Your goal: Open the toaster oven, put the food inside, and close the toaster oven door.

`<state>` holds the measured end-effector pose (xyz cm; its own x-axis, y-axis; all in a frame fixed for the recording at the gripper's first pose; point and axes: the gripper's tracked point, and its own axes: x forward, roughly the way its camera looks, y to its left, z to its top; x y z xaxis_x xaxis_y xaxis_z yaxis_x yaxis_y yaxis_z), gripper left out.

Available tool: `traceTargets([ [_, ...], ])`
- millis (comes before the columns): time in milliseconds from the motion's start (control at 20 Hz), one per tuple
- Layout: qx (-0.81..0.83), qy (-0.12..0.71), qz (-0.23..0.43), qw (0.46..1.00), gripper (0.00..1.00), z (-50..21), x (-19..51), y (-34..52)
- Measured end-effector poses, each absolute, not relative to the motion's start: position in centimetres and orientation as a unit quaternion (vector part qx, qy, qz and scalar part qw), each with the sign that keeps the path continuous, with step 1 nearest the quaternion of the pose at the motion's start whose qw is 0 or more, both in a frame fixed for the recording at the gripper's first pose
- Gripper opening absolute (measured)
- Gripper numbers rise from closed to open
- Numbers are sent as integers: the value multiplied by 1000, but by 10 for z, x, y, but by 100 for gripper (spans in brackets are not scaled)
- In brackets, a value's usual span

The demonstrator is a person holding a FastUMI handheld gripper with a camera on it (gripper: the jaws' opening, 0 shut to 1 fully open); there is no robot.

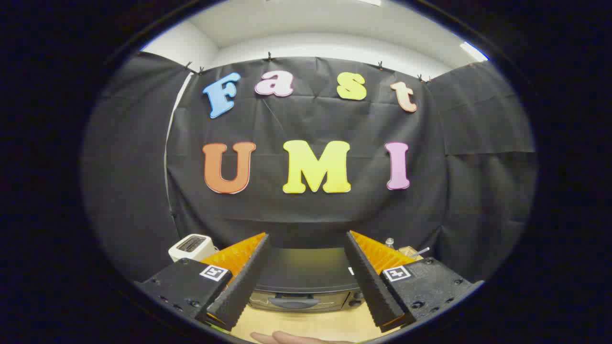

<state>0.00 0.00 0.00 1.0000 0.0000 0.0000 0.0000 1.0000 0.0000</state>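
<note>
Toaster oven [306, 282]: stands on the desk [315, 325] ahead of the gripper, seen between its two fingers and a little below them. Dark, flat top catching a pale reflection; lighter front face below it. Door shut, with a long horizontal handle [292, 302] across the front and a round knob [355, 302] to the handle's right. Interior hidden behind the closed door, so its contents cannot be told. No food can be made out.

Gripper [306, 241]: held above and short of the oven, pointing at the booth's back wall. Fingers [241, 286] spread wide apart with nothing between them and touching nothing; the oven's top shows through the gap. Each finger has a ridged inner face, and each finger mount carries a small square black-and-white marker.

Desk: light wood surface, bare in the strip in front of the oven.

Toaster [192, 247]: small, white, with dark slots on top; stands left of the oven, just beyond the left finger, near the black cloth.

Small items [406, 249]: behind the right finger, right of the oven; a clear bottle-like top and a thin rod-like piece show, the rest too hidden to identify.

Hand [287, 338]: a part of a person's hand lies low on the desk, nearer than the oven, below the gap between the fingers.

Surroundings: black cloth wall behind everything; white wall and ceiling above it.
</note>
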Motion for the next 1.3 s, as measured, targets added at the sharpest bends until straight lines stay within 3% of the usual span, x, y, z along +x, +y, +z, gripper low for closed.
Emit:
traceTargets([
  [550, -9, -3, 13, 1000, 100, -13, 0, 27],
  [1300, -35, 162, -10, 986, 100, -198, 80, 26],
])
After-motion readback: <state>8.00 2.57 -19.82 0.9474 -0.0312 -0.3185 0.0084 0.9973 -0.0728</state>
